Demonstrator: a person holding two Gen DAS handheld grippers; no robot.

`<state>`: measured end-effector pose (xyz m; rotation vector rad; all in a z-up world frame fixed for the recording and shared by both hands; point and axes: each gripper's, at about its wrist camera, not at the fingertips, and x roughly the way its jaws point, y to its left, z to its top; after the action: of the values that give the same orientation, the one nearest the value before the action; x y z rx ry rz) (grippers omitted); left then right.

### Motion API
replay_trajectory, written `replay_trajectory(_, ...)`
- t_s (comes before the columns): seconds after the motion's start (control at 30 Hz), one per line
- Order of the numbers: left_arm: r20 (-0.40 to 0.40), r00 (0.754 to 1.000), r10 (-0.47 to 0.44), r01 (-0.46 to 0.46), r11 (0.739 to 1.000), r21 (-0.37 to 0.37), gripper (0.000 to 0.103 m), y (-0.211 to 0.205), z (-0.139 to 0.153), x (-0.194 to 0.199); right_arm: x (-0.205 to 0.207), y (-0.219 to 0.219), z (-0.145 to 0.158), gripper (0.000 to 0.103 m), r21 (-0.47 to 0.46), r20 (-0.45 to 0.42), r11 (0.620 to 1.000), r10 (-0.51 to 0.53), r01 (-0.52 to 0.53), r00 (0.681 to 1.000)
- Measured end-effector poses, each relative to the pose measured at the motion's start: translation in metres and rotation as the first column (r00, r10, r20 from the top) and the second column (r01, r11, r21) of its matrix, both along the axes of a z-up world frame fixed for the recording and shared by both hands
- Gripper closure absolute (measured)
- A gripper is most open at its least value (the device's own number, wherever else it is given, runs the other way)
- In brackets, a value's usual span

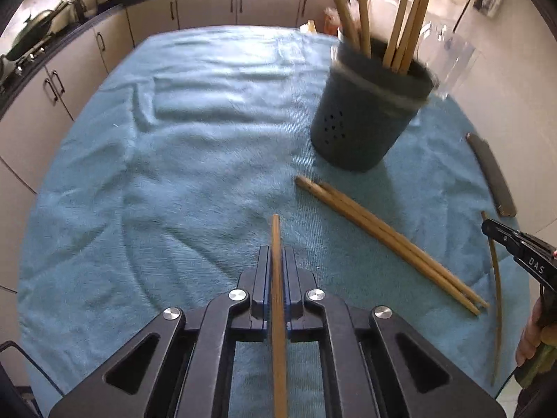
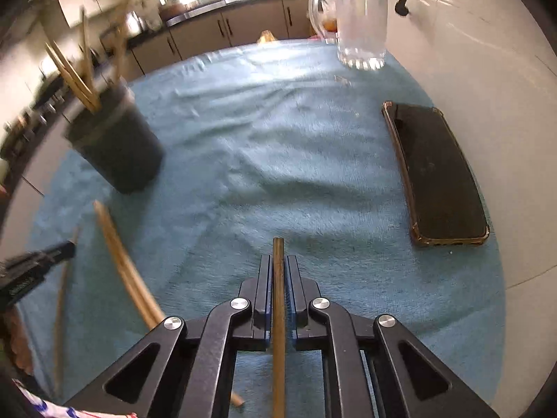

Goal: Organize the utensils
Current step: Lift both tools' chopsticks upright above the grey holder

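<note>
So, table: the blue towel (image 1: pixel 174 174) covers it, and all the sorting happens on top.
Holder: the dark utensil holder (image 1: pixel 365 111) stands upright toward the far side, already stocked with several bamboo chopsticks (image 1: pixel 410 17) poking out of its mouth; I judge that part done.
Bystanders: a phone in its case (image 2: pixel 438 174) lies flat to my right and a glass mug (image 2: pixel 362 21) stands at the far edge; neither looks like part of the job.
Loose pair: two chopsticks (image 1: pixel 390 240) lie side by side on the towel just in front of the holder, not yet collected.
Left claw: my left gripper (image 1: pixel 277 257) is clenched on one chopstick (image 1: pixel 276 237), its tip jutting forward past the pads.
Right claw: my right gripper (image 2: pixel 278 268) is likewise clamped on its own chopstick (image 2: pixel 278 254).
Progress: roughly past halfway, I reckon; both held sticks and the loose pair remain to drop into the holder.
</note>
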<state>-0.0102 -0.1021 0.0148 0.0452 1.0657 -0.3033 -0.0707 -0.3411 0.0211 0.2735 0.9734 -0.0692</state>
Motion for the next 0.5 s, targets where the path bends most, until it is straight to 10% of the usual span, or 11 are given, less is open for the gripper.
replay_trajectory(0.5,0.299,0.954,-0.001,0.043,0.990,-0.133,0.098,0.017,0.106,-0.081,-0.071,0.020,0.099,0.096,0.053,0.347,0.998,-0.006,-0.013,0.938)
